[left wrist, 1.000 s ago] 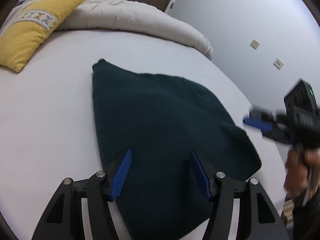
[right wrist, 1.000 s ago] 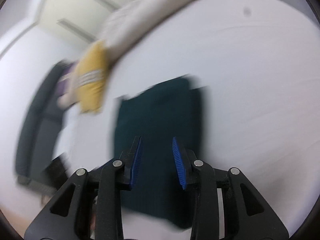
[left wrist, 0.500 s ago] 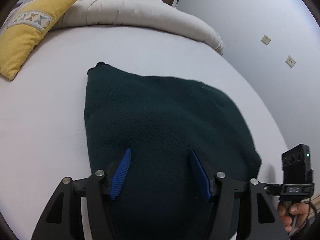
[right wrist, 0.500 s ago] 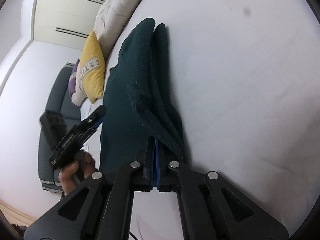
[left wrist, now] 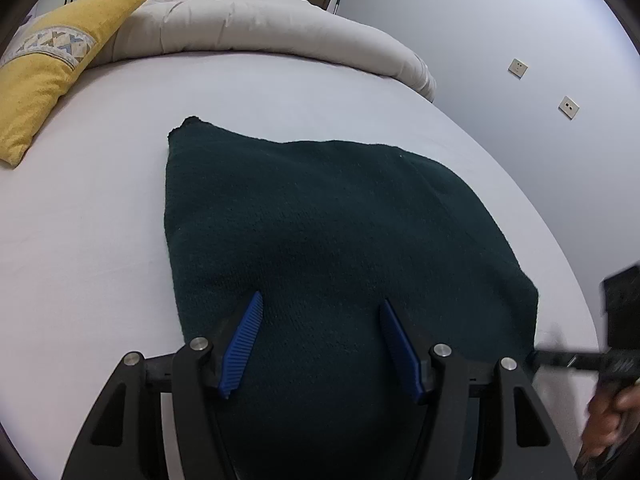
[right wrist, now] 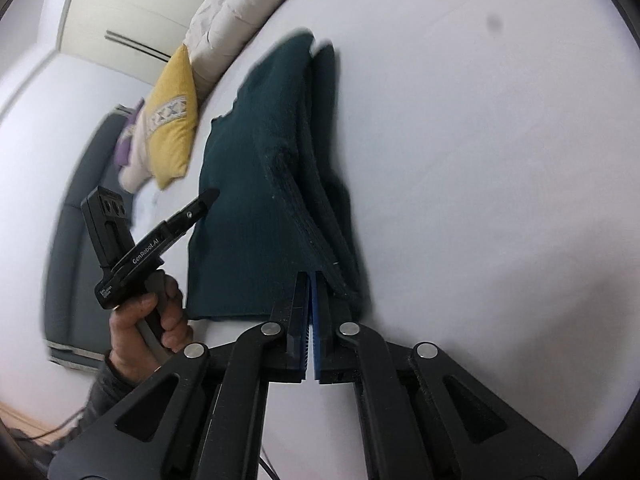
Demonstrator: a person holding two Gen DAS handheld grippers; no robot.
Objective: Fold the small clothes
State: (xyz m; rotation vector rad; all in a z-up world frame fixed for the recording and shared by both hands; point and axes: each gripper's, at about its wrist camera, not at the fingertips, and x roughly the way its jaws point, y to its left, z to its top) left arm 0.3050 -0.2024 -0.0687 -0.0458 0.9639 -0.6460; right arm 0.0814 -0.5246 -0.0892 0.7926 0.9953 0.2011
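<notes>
A dark green knitted garment [left wrist: 320, 232] lies folded on the white bed sheet [left wrist: 80, 208]. My left gripper [left wrist: 320, 312] is open and hovers over the garment's near edge with nothing between its pads. In the right wrist view my right gripper [right wrist: 311, 280] is shut on the near right corner of the garment [right wrist: 248, 216] and lifts its layered edge. The left gripper [right wrist: 200, 204] shows there too, held by a hand beside the garment's left edge.
A yellow patterned pillow [left wrist: 44, 64] and a rolled grey duvet [left wrist: 260, 28] lie at the far side of the bed. A wall with two sockets [left wrist: 568, 106] stands to the right. A dark grey sofa [right wrist: 80, 208] is beyond the bed in the right wrist view.
My right gripper swung down to the garment's near right corner and shut on it. My left gripper stayed open and moved slightly forward over the garment.
</notes>
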